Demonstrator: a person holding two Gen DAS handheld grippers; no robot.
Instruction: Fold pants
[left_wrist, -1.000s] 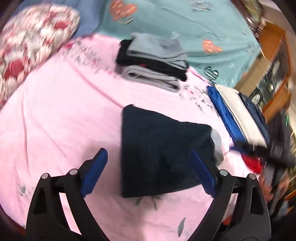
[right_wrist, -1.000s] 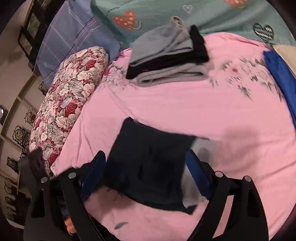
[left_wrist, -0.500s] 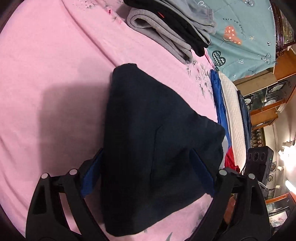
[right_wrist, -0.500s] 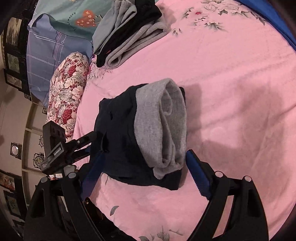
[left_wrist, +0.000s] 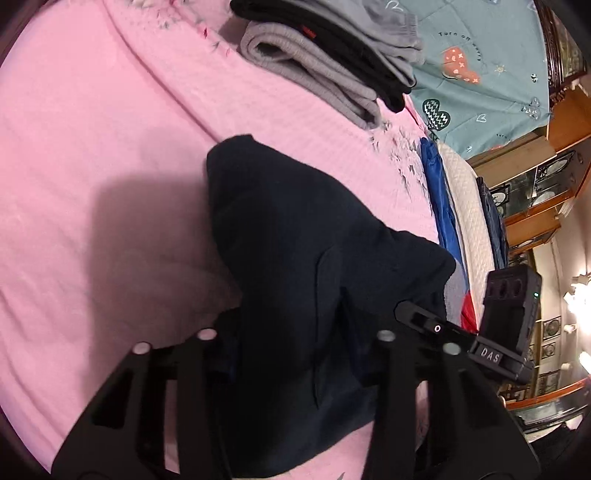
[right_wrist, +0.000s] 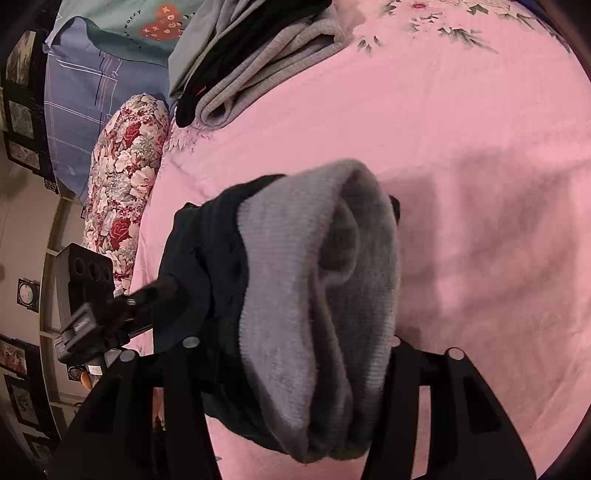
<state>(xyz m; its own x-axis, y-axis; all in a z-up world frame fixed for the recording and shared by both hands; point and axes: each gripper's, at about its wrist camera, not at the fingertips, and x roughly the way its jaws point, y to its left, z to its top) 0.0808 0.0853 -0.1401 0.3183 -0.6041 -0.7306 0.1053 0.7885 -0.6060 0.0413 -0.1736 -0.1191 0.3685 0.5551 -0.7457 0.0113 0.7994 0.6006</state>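
While both grippers, left (left_wrist: 295, 354) and right (right_wrist: 291, 354), clamp the pants (left_wrist: 314, 258), jaws closed on fabric. Soft, floppy, thick; hold at folded edges.

This is a bedroom in a home. A bed spread with a pink, flower-printed cotton sheet (left_wrist: 110, 122) fills both views. At its head lie a long red-and-white floral bolster pillow (right_wrist: 125, 184), a blue-grey checked pillow (right_wrist: 74, 99) and a teal quilt printed with hearts (left_wrist: 480, 74). A stack of folded grey and black garments (left_wrist: 332, 55) rests on the sheet. A glass-fronted wooden cabinet (left_wrist: 535, 192) stands beside the bed, and small framed pictures (right_wrist: 22, 158) hang on the beige wall.
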